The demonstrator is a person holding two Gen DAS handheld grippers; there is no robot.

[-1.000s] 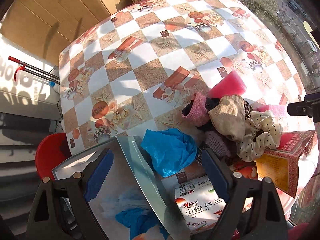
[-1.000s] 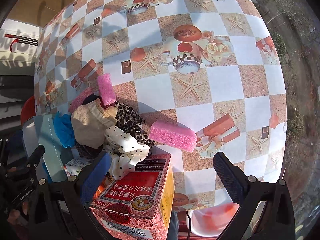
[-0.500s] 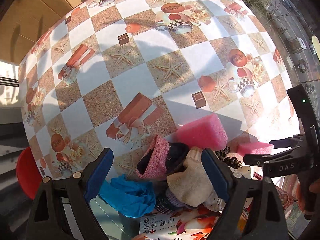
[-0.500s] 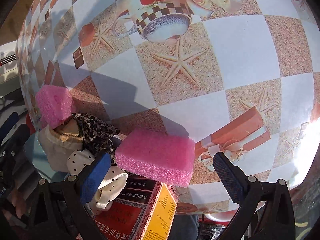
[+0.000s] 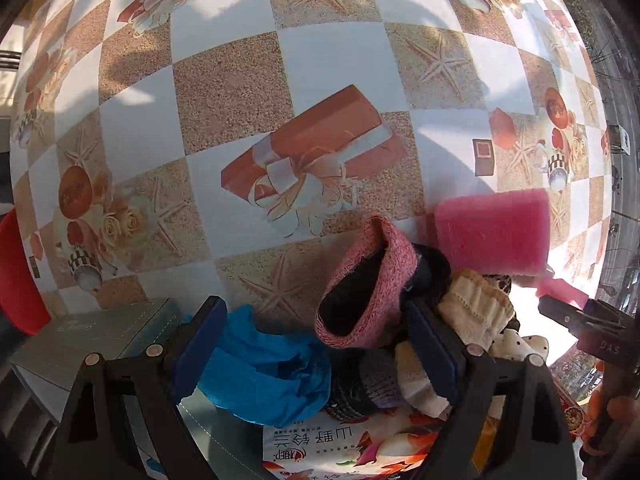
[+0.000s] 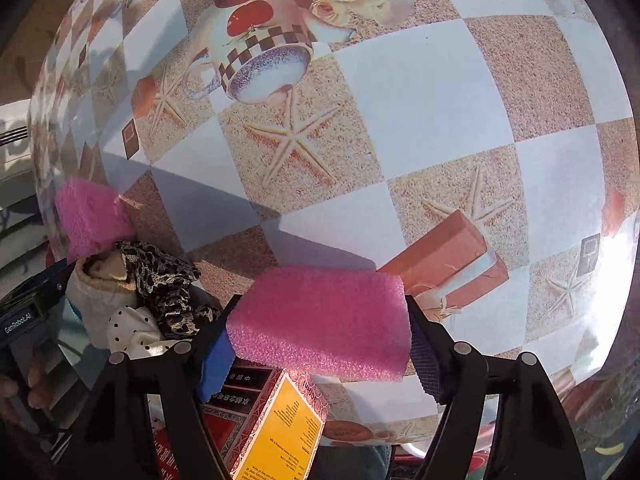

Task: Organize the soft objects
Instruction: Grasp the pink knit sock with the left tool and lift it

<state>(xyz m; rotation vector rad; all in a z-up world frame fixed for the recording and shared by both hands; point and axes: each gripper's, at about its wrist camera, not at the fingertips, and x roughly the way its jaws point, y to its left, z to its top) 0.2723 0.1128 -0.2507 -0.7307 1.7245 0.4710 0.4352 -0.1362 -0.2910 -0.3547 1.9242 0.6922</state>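
In the left wrist view my left gripper [image 5: 316, 356] is open over a heap of soft things: a pink knitted sock [image 5: 368, 280], a crumpled blue cloth [image 5: 264, 372], a beige sock [image 5: 476, 312] and a dark sock [image 5: 360, 388]. A pink sponge [image 5: 492, 236] lies behind the heap. In the right wrist view my right gripper [image 6: 320, 344] has its jaws around a second pink sponge [image 6: 324, 316], pads touching both ends. A leopard scrunchie [image 6: 168, 280] and a polka-dot scrunchie [image 6: 132, 328] lie to its left.
A red and yellow carton [image 6: 272, 420] stands under the right gripper. A printed packet [image 5: 340, 448] and a grey-green box [image 5: 100, 340] lie at the near edge. A red chair [image 5: 16, 276] stands left of the checked table [image 5: 240, 92].
Both grippers have moved down and forward. The left one now straddles the sock heap. The right one's jaws have narrowed from wide open onto the pink sponge.
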